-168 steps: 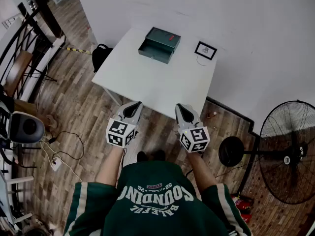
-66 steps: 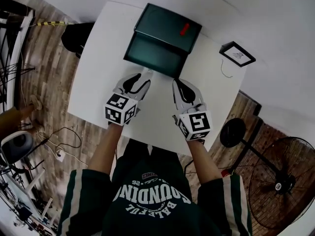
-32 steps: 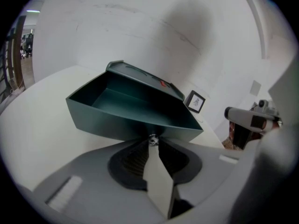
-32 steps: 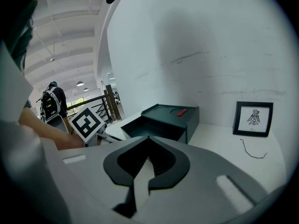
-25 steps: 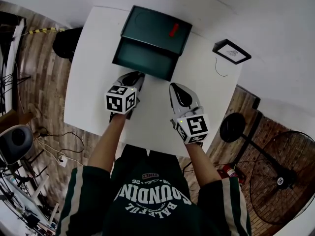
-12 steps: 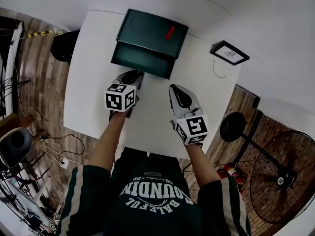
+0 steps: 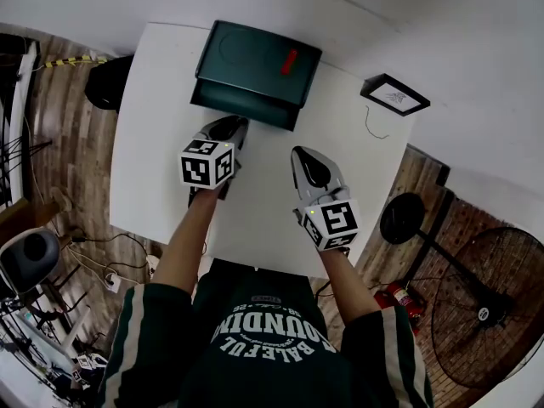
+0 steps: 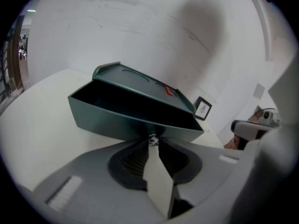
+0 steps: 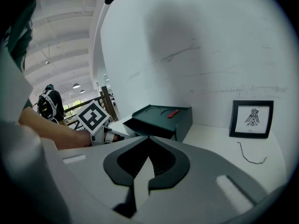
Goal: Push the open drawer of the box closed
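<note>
A dark green box (image 7: 259, 58) with a red tab (image 7: 290, 60) on its lid stands at the far side of the white table (image 7: 157, 151). Its drawer (image 7: 245, 111) sticks out a short way toward me. My left gripper (image 7: 229, 127) is at the drawer front. In the left gripper view its tips (image 8: 153, 143) are closed around the small metal knob (image 8: 153, 139) on the drawer (image 8: 117, 120). My right gripper (image 7: 303, 153) hovers shut over the table, right of the drawer and not touching it; nothing is between its tips (image 9: 148, 138). It sees the box (image 9: 161, 118) ahead to its left.
A framed picture (image 7: 394, 94) leans against the wall at the table's right, with a thin dark cable (image 7: 370, 121) beside it. A standing fan (image 7: 484, 304) is on the wooden floor to the right. A black bag (image 7: 109, 83) sits left of the table.
The drawer has slid further into the box, and less of its inside shows. My left gripper has moved forward with it. The right gripper has hardly moved.
</note>
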Motion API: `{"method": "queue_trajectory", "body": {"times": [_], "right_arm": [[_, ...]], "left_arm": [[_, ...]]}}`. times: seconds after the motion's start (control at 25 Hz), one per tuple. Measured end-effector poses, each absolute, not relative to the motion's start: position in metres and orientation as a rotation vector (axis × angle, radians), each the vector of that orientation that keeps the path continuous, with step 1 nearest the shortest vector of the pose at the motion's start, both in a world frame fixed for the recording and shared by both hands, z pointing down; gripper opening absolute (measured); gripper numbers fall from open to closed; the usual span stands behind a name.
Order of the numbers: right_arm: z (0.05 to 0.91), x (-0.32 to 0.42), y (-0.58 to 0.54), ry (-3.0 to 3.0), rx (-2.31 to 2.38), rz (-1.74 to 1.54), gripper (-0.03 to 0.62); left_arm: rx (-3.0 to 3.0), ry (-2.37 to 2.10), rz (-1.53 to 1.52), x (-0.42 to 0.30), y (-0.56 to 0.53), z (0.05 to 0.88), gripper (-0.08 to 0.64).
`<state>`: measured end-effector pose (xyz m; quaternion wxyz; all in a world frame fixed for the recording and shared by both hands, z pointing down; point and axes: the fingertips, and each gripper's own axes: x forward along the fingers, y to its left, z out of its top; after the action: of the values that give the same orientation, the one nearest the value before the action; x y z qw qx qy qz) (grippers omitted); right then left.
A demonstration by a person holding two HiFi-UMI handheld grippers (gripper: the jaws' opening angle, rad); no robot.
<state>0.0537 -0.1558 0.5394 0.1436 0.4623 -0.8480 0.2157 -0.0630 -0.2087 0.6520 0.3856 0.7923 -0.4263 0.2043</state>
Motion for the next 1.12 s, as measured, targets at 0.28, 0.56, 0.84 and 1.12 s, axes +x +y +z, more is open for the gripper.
{"method": "queue_trajectory", "body": {"times": [0.28,0.56,0.84,1.12], "right_arm": [[0.541,0.058,-0.161,-2.442,1.333,0.624,0.002],[0.540,0.063,-0.166,-2.436,1.342,0.629,0.002],[0.541,0.071,-0.168,-2.430,1.361,0.634,0.002],[0.541,0.080,-0.166,-2.415,1.383,0.641,0.002]], "left_arm": [[2.015,-1.088,0.512,-0.059,-0.220,0.652,0.123],[2.013,-1.093,0.512,-0.057,-0.232,0.651,0.123],[2.012,-1.103,0.505,-0.054,-0.246,0.651,0.123],[2.003,-1.102,0.495,-0.051,-0.260,0.651,0.123]]}}
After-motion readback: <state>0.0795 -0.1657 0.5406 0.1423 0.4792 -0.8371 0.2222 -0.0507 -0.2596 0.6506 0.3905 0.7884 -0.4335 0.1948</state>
